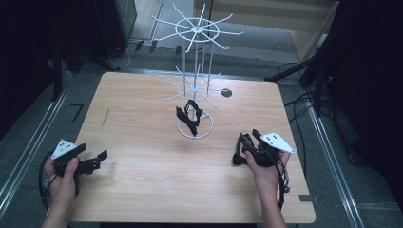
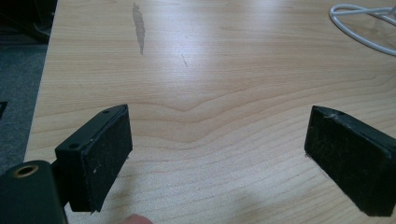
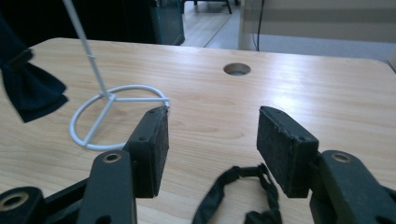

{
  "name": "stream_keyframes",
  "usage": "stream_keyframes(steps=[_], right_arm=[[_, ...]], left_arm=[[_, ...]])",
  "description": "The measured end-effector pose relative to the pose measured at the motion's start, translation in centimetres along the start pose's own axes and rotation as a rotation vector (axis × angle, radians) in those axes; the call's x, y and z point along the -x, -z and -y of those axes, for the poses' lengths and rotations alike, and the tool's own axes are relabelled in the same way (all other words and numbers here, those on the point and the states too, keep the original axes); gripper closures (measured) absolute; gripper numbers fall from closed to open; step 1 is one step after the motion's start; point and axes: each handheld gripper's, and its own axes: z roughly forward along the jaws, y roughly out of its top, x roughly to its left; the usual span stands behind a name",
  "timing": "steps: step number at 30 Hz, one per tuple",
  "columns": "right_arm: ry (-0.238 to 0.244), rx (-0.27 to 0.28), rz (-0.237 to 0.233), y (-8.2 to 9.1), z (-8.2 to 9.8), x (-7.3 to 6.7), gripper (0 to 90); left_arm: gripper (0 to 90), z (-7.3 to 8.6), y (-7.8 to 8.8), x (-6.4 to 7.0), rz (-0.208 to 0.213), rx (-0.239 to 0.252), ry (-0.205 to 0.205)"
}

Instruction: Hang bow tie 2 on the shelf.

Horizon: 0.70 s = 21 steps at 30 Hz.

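Wooden table [image 1: 142,190], light grain, rounded corners, round cable hole [image 1: 226,93] near the far edge right of centre. White wire rack [image 1: 195,80] stands mid-table toward the far side: ring base on the wood, thin pole, two tiers of radiating hooks. Two dark bow ties [image 1: 189,115] hang low on it, just above the ring base [image 3: 100,122]; in the right gripper view one of them sits at the left edge, beside the pole. Left gripper [image 1: 97,160] is held low near the table's near-left corner by the person's left hand [image 1: 64,180], grey plate on top, jaws spread wide with bare wood between the pads [image 2: 100,156], nothing gripped. Right gripper [image 1: 243,148] is near the right edge in the right hand [image 1: 266,171], jaws apart, pointing toward the rack base. A dark fabric band [image 3: 240,193] lies on the table at the bottom of the right gripper view, under and just between the pads; looks like another bow tie's strap, but it's cropped and I can't confirm. Pads don't appear to touch it. Dark streak [image 2: 138,25] on the wood ahead of the left gripper.
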Motion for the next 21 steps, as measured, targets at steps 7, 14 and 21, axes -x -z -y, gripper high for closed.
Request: stream_keyframes(steps=[7,14,21], right_arm=[[-0.050,-0.041,0.026,0.1,0.5,1.7,46.1],[-0.083,-0.121,0.076,-0.8,1.5,2.7,46.1],[-0.123,-0.173,0.097,-1.4,2.4,3.4,46.1]], left_arm=[[8.2,0.0,0.0,0.0,-0.001,0.001,0.000],[8.2,0.0,0.0,0.0,0.001,0.004,-0.001],[8.2,0.0,0.0,0.0,0.002,0.004,0.001]])
